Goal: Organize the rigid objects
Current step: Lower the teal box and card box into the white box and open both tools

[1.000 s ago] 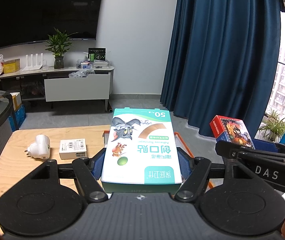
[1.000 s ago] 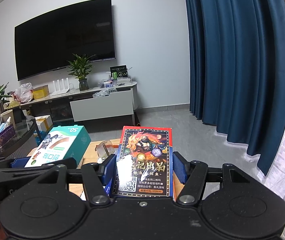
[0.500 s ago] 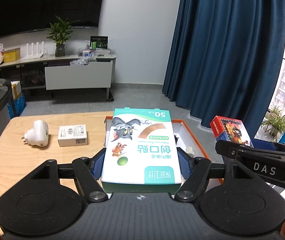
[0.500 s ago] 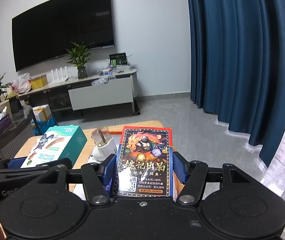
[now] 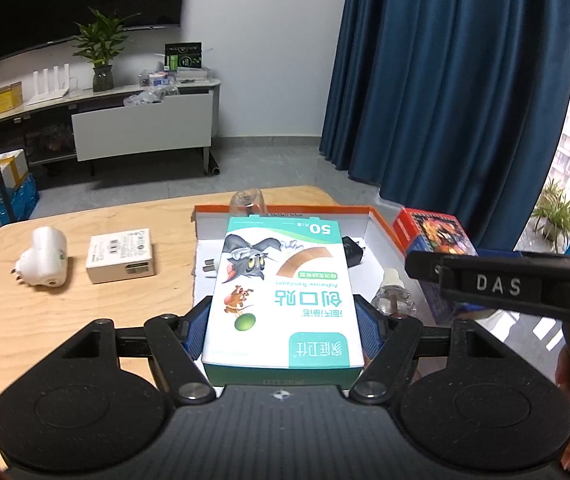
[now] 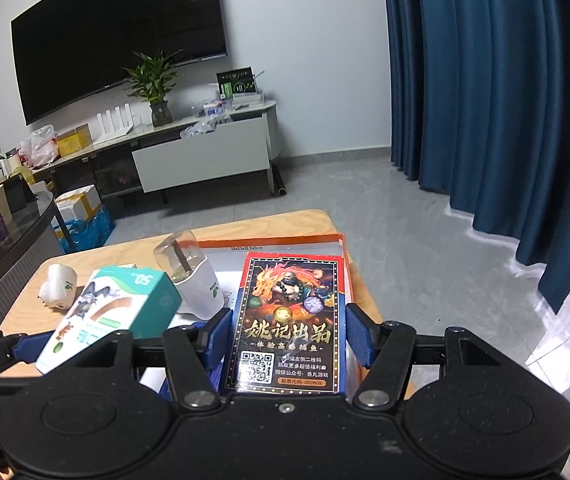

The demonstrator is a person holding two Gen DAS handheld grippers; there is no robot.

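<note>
- The left gripper (image 5: pixel 283 320) is clamping the bandage box (image 5: pixel 285 292) between its blue pads, and the box is hanging over the near left part of the orange-rimmed tray (image 5: pixel 381 220).
- The right gripper (image 6: pixel 288 336) is squeezing the playing-card box (image 6: pixel 289 320) the same way, over the tray's right side (image 6: pixel 343 240), close to the table's right edge.
- The two held boxes are sitting just beside each other with a narrow gap between them; the right gripper's arm (image 5: pixel 485 284) is crossing the left wrist view in front of the card box (image 5: pixel 433 232).
- Inside the tray, a black plug (image 5: pixel 353 250), a small clear bottle (image 5: pixel 393 300) and a white plug-in vaporizer with a clear cap (image 6: pixel 193 280) are taking up floor space; bare white tray floor is showing mostly along the far wall.
- Left of the tray, the light wooden table (image 5: pixel 85 320) is carrying a white plug-in device (image 5: pixel 43 258) and a small white box (image 5: pixel 121 256), well apart from the tray, with open wood toward the near edge.
- Behind, grey floor, a TV console, a potted plant (image 5: pixel 103 48), a wall television and blue curtains (image 5: pixel 445 80) are filling the room.
- Both boxes are lying flat-face up, long axes running away from the cameras along the fingers, the bandage box's print reading upside down, its "50" end farthest out.
</note>
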